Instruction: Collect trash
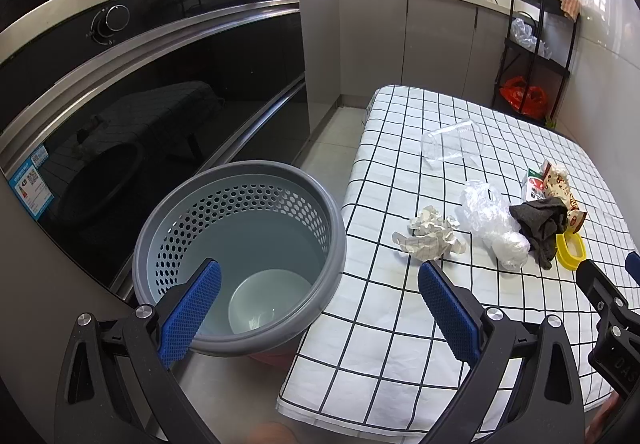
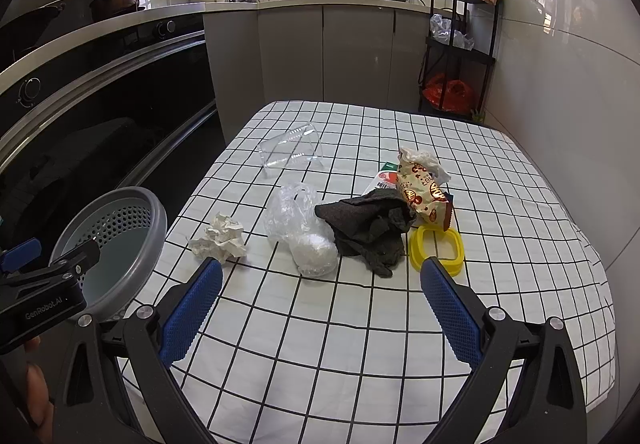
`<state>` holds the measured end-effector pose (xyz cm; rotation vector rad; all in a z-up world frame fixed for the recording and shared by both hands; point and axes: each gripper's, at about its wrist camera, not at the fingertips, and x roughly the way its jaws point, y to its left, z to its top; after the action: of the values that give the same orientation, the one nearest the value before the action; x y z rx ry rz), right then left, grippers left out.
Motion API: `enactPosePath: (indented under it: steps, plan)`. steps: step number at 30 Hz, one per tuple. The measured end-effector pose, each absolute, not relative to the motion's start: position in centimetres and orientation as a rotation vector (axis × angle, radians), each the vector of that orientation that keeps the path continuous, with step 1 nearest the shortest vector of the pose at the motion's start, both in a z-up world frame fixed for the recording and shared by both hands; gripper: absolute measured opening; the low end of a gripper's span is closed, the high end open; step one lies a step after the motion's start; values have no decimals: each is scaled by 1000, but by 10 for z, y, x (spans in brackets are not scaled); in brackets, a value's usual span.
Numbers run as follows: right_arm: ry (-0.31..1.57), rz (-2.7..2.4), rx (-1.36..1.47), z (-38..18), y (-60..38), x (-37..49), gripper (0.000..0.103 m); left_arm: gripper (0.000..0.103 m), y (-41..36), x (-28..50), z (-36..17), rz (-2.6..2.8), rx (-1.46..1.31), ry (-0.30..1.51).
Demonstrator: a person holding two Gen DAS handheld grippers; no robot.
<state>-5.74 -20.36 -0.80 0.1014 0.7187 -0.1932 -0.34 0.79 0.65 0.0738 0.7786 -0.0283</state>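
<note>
1. The right tongs (image 2: pixel 322 308) are wide open and hold nothing. They hang over the near, bare part of the table (image 2: pixel 320 364).
2. The left tongs (image 1: pixel 320 308) are wide open too, and hold nothing. One finger is over the bin (image 1: pixel 240 256) and the other is over the table's left edge.
3. The trash lies in a row across the table, just past the right tongs. From left to right: a paper ball (image 2: pixel 220 238), a clear bag (image 2: pixel 300 232), a dark cloth (image 2: pixel 372 228), a yellow ring (image 2: pixel 436 246) and a snack wrapper (image 2: pixel 420 188).
4. A clear cup (image 2: pixel 294 148) lies on its side, farther back and on its own.
5. The bag's long way runs from back to front. The cloth touches the bag, the ring and the wrapper, so those are a bit bunched up.
6. The paper ball sits apart, near the left edge and close to the bin. I think it is the easiest to grab first.
7. Both tongs are near the paper ball. The left one looks closer to the bin too.
8. The bin stands just left of the table, lower down, with its mouth open. There looks to be a white bowl (image 1: pixel 268 302) inside.
9. There is lots of free room in front of the trash. An oven (image 1: pixel 140 104) is close on the bin's far side.
</note>
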Motion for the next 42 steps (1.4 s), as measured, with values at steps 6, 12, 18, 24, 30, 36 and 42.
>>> enactPosePath:
  steps: [6, 12, 18, 24, 30, 36, 42]
  plan:
    - [729, -156, 133, -10, -207, -58, 95, 97, 6, -3, 6, -26, 85, 779]
    - [765, -132, 226, -25, -231, -65, 95, 97, 5, 1, 1, -29, 76, 789]
    - [736, -209, 274, -29, -273, -76, 95, 97, -8, 6, -6, -42, 110, 779]
    - [763, -325, 245, -34, -320, -76, 95, 97, -28, 17, -5, -53, 161, 773]
    - [807, -365, 204, -43, -357, -47, 95, 97, -45, 42, -11, -116, 96, 806]
    - [913, -356, 185, -74, -369, -13, 95, 97, -54, 53, -33, -122, 110, 846]
    - [983, -343, 235, -96, -369, 4, 95, 97, -62, 59, -51, -146, 127, 879]
